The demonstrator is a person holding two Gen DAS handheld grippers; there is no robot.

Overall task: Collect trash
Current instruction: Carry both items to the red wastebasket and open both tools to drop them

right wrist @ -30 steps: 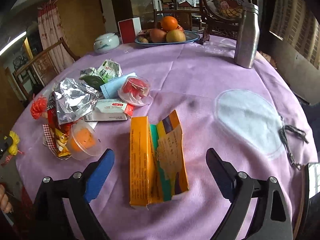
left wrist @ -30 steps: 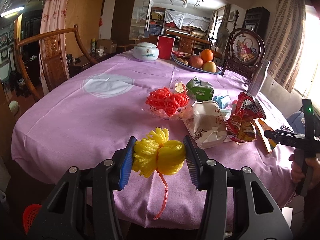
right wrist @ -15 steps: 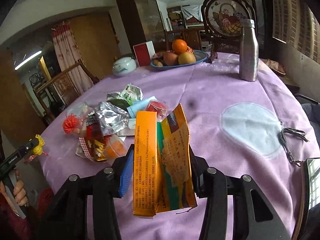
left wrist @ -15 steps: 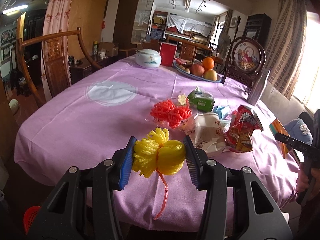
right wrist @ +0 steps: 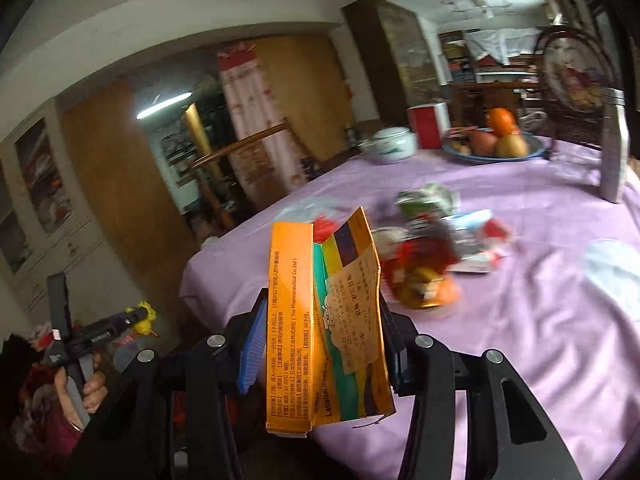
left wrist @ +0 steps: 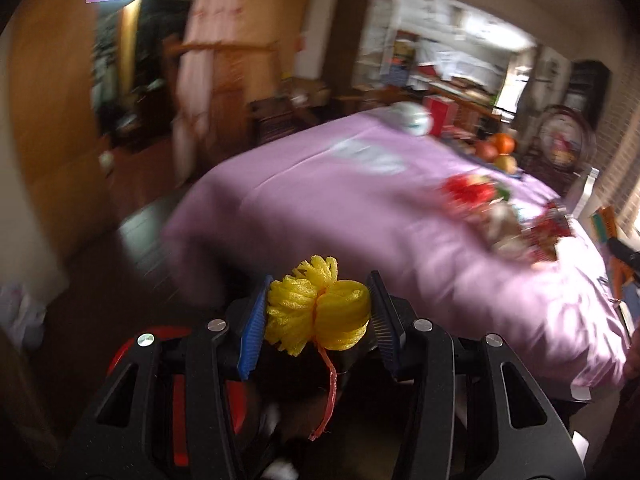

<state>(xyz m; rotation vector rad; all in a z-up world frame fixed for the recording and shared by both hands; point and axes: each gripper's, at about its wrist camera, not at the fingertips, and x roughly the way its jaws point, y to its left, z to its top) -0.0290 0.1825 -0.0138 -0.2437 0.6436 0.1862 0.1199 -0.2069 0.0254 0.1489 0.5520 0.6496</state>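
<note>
Trash is in both my grippers now: my right gripper point(right wrist: 320, 344) just squeezed shut on the orange box point(right wrist: 320, 332), lifting it off the purple table point(right wrist: 540, 320), and my left gripper point(left wrist: 316, 312) pinches the yellow foam net point(left wrist: 318, 314) over the red bin point(left wrist: 180, 384).

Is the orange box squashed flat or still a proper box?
Squashed and torn open. The orange box is pinched between the right gripper pads, its front panel bent and ragged, the striped inside showing.

Both grippers, left gripper point(left wrist: 317, 317) and right gripper point(right wrist: 322, 346), share one build: black angular plastic arms with triangular cut-outs, round silver screws at the joints, and ribbed blue pads point(left wrist: 253, 334) lining the fingers. A dark red patterned sleeve point(right wrist: 38, 412) covers the left wrist.
</note>
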